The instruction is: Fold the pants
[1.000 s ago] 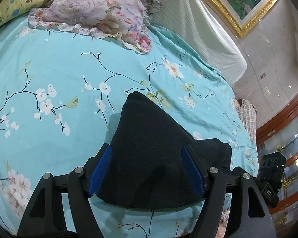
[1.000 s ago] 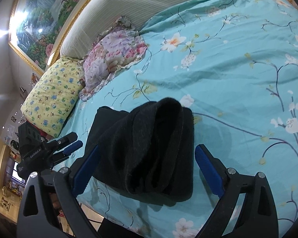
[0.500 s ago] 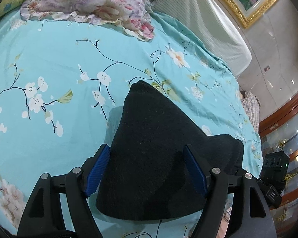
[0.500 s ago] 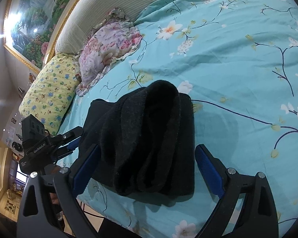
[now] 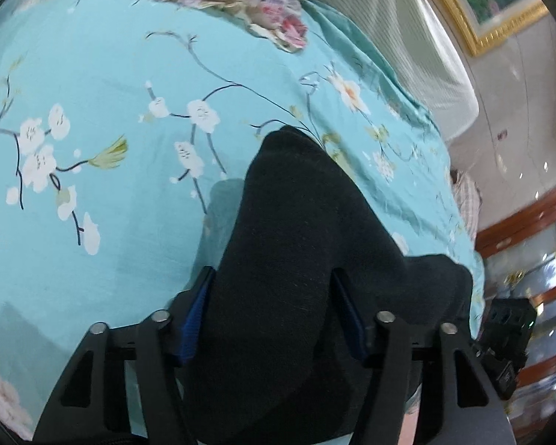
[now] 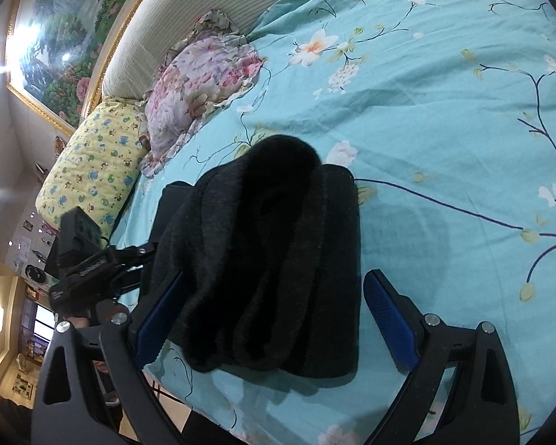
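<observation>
The black pants (image 6: pixel 274 259) sit bundled into a thick folded stack near the bed's near edge, on the turquoise blossom-print bedspread (image 6: pixel 444 129). Beyond the stack, toward the headboard, the bedspread lies open and bare, with plenty of room on the far side too; on the near side only a narrow strip of cover is left before the drop to the floor.

The left gripper (image 5: pixel 272 311) has its jaws around one end of the bundle and has just been closing; the blue pads sit right against the cloth, which bulges between them. The right gripper (image 6: pixel 270 319) stands spread wide over the other end, its right pad clear of the fabric with bedspread showing in the gap.

One pair of pants, two grippers, two pillows by the headboard: a floral pillow (image 6: pixel 196 89) and a yellow pillow (image 6: pixel 92 163), and one framed painting (image 6: pixel 63 40) above
</observation>
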### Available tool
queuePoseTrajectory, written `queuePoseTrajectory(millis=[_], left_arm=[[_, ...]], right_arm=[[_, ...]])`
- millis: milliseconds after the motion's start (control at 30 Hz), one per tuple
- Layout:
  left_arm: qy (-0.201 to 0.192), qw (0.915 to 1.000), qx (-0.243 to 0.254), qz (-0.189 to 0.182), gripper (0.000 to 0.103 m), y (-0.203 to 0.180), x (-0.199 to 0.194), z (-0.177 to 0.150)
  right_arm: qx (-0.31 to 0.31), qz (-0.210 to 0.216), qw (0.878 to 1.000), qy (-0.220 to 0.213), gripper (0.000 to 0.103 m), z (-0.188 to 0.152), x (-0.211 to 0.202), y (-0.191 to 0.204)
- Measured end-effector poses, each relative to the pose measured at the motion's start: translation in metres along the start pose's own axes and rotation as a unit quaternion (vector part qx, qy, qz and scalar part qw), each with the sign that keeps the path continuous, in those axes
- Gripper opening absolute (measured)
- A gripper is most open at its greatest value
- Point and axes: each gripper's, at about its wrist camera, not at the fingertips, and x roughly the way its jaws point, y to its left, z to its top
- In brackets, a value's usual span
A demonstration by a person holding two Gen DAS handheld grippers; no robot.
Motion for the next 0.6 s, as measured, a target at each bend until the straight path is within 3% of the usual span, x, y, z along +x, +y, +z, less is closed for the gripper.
queuePoseTrajectory(millis=[167,400,600], left_arm=[[-0.003,0.9999,-0.008,-0.014,0.049,0.004,0.002,0.0],[-0.009,0.9996,-0.006,-0.027,0.033,-0.003,-0.003,-0.002],[-0.024,0.9991,-0.004,-0.036,0.03,-0.009,-0.022,-0.004]], right_arm=[[-0.009,-0.002,1.0,0.008,0.088,0.002,0.005,-0.001],[0.002,0.018,1.0,0.011,0.059,0.002,0.007,-0.004],[-0.005,0.03,1.0,-0.001,0.049,0.005,0.0,0.004]])
